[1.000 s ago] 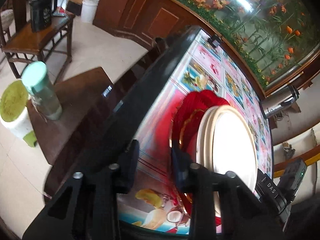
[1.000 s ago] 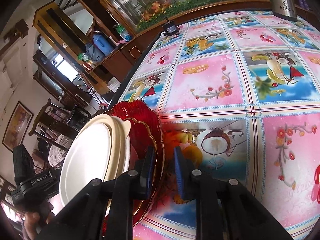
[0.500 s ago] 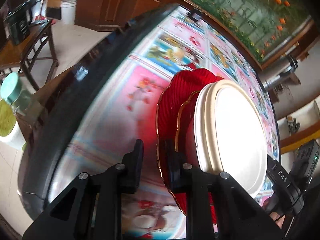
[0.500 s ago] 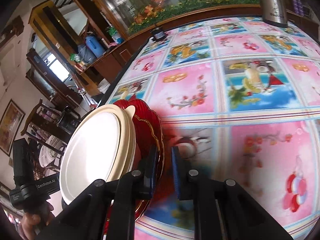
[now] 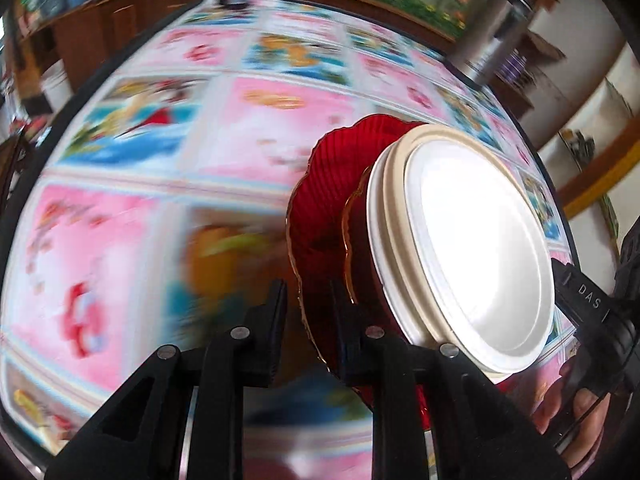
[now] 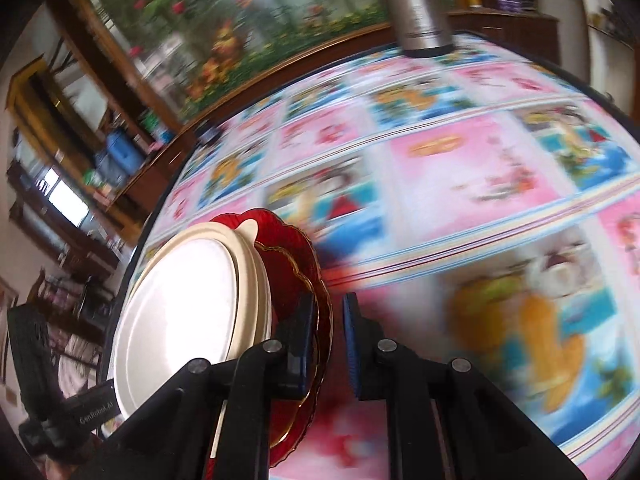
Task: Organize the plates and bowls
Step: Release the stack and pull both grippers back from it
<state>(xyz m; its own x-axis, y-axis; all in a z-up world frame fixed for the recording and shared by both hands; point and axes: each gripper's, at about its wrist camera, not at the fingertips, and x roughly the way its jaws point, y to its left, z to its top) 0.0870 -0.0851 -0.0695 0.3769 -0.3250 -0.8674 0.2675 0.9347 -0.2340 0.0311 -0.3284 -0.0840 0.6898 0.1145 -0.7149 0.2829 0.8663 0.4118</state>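
A stack of plates is held from two opposite sides. Its lower plates are red (image 5: 320, 208) with scalloped gold rims, and cream-white plates (image 5: 472, 248) lie on top. My left gripper (image 5: 310, 320) is shut on the rim of the bottom red plate. In the right wrist view the same red plates (image 6: 296, 264) and white plates (image 6: 180, 320) show, and my right gripper (image 6: 328, 344) is shut on the red rim at the other side. The table is blurred by motion, so I cannot tell whether the stack touches it.
The round table carries a pink and blue picture cloth (image 5: 260, 140) with a dark edge. A steel flask (image 6: 420, 12) stands at its far side. Beyond it is a wooden cabinet with a flowered aquarium (image 6: 224, 52). A hand (image 5: 580, 412) holds the right gripper's handle.
Both grippers have travelled with the plate stack from the table's edge to over its middle. The left wrist view has rolled. The chairs and floor have left its frame.
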